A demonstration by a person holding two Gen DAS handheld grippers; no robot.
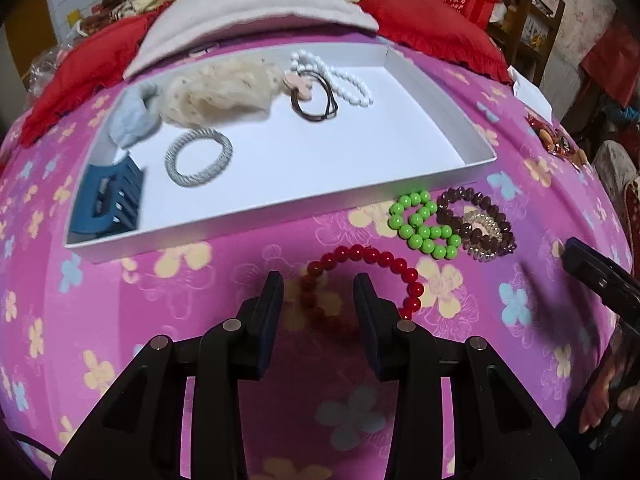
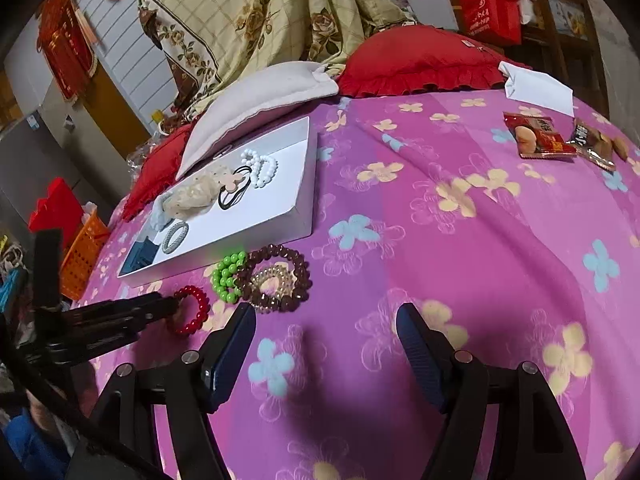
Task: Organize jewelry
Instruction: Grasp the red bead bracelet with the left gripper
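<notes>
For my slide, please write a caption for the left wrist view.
Left gripper open over a red bead bracelet on the pink floral cloth, near the white tray.

four bead bracelets (image 1: 362, 276), roughly five hair ties (image 1: 199, 157), one tray (image 1: 440, 92)

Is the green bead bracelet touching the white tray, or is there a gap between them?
Apart. In the left wrist view, a strip of pink bedsheet shows between the green bead bracelet and the front wall of the white tray.

Glossy red beads (image 1: 360, 276) are being shown on smooth printed cloth (image 1: 200, 340), beside a matt white cardboard tray (image 1: 360, 148).
</notes>
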